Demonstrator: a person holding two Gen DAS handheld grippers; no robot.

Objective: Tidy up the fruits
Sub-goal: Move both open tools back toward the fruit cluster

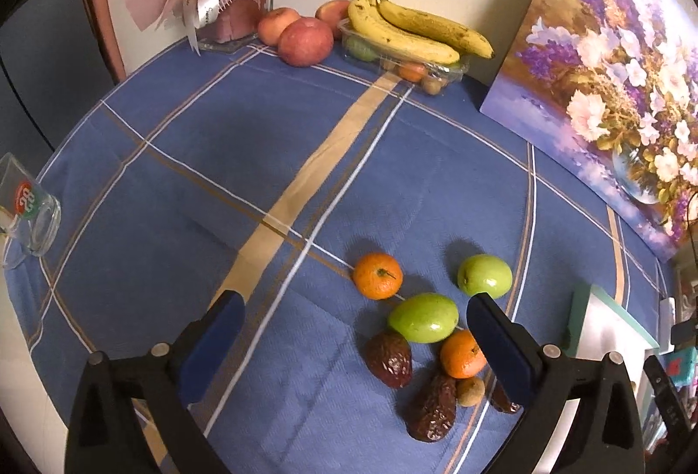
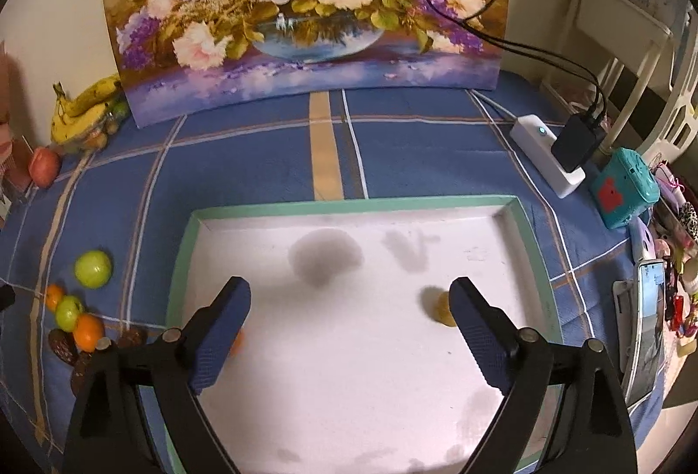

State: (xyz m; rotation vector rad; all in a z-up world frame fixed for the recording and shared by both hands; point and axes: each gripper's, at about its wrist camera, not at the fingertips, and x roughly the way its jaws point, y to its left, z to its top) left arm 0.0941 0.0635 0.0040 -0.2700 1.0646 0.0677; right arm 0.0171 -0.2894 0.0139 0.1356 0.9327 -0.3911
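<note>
A: Nearest my left gripper?

B: Loose fruit on the blue checked cloth. Jaws spread wide, nothing between the pads. At 5 o'clock of the left wrist view sit two dark wrinkled dates, a small brown fruit, an orange touching my right-hand finger, and a green fruit just above it. Second orange and second green fruit lie a bit further out, apart from each other.

A: Right gripper?

B: Wide open too, empty, over the white tray with green rim. One small yellowish fruit lies in the tray beside my right finger at 3 o'clock. An orange bit peeks from behind the left finger, mostly hidden, so I can't tell what it is.

A: Background?

B: Bananas lie on a clear plastic box of small fruit at 12 o'clock in the left view, with three apples to its left. Flower painting leans on the wall. Glass at 9 o'clock. White power strip at 2 o'clock in the right view.
</note>
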